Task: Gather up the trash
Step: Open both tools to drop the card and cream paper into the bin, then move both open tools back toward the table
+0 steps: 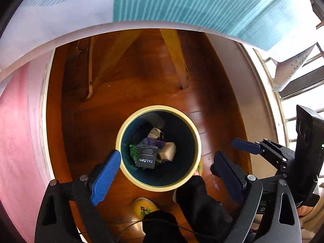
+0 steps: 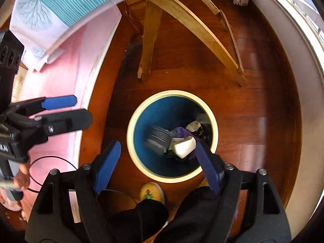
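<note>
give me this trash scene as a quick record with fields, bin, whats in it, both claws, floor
bin: round bin, cream rim, dark blue inside, upright on floor
contents: black packet, pale wrapper, purple wrapper, other scraps
left claw: open, nothing between its pads, above the bin
right claw: open, nothing held, above the bin
floor: reddish wood floor
nearby: wooden legs, yellow slipper

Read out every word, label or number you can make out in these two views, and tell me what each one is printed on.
"TALOPN": white capitals on the black packet lying in the bin, seen upside down.
Small white lines above that word on the same packet: too small to read.
Lettering on the left gripper's body, at the right-wrist view's left edge: cut off and blurred, unreadable.
</note>
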{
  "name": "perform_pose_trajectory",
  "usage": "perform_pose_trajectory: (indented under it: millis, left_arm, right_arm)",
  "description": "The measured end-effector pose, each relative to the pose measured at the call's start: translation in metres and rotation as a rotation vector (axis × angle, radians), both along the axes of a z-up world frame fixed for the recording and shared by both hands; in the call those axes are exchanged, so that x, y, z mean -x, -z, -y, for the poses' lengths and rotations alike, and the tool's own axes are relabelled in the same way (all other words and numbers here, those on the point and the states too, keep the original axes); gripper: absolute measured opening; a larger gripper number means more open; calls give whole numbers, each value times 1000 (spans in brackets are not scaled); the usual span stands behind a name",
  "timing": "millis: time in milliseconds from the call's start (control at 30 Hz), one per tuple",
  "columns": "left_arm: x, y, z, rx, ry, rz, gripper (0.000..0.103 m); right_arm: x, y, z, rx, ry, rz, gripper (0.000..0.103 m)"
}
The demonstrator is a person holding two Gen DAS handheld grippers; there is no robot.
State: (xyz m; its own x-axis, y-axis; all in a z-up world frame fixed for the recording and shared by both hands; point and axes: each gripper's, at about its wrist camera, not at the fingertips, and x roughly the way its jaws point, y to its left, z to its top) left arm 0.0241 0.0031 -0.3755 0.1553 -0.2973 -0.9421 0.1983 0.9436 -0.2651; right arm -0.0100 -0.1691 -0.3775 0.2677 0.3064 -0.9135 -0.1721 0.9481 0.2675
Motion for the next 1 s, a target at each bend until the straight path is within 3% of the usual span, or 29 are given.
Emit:
perform_pose_trajectory:
  millis: [167,367,667,1000]
  left_arm:
    - [2,-9,-7,-12,-50,45,94]
    - [10,-59,-20,-30,-76,88,94]
    - [31,-182,-32,-41,-103,184,94]
    - [48,-328,-46,50,-98,335,94]
  right_arm:
    - [-1,-8,4,13,1,3,74]
    - [5,-56,2,14,13,36,74]
    - [16,-169,-7,30,46,104,74]
    - [41,-315,-22,64,65,218,74]
